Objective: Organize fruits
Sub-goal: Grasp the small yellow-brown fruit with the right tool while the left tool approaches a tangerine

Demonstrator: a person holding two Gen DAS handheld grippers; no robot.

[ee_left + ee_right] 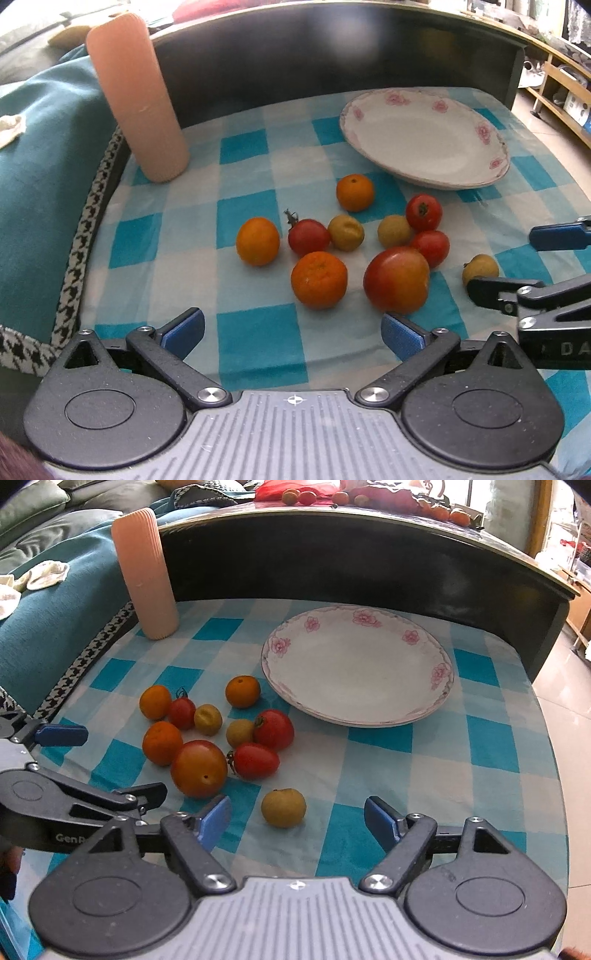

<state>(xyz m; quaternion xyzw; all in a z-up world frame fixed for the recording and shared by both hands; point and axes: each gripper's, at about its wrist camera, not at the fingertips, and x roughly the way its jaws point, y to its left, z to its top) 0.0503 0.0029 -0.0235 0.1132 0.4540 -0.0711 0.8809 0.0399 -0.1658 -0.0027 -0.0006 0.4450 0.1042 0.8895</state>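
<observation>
A cluster of fruit lies on the blue-checked cloth: three small oranges, one being (319,279), a big red-orange tomato (397,279) and three smaller red tomatoes (308,236), plus two yellow-brown fruits (345,232). A third yellow-brown fruit (283,808) lies apart, between the fingers of my right gripper (298,818), which is open and not touching it. My left gripper (291,330) is open just short of the orange and the big tomato, with nothing between its pads. The white flowered plate (369,716) beyond the fruit holds nothing.
A tall ribbed pink cylinder (136,99) stands at the cloth's back left corner. A dark curved wall (351,565) rises behind the plate. A teal cushion (44,155) lies to the left. The table edge (554,760) drops to the floor on the right.
</observation>
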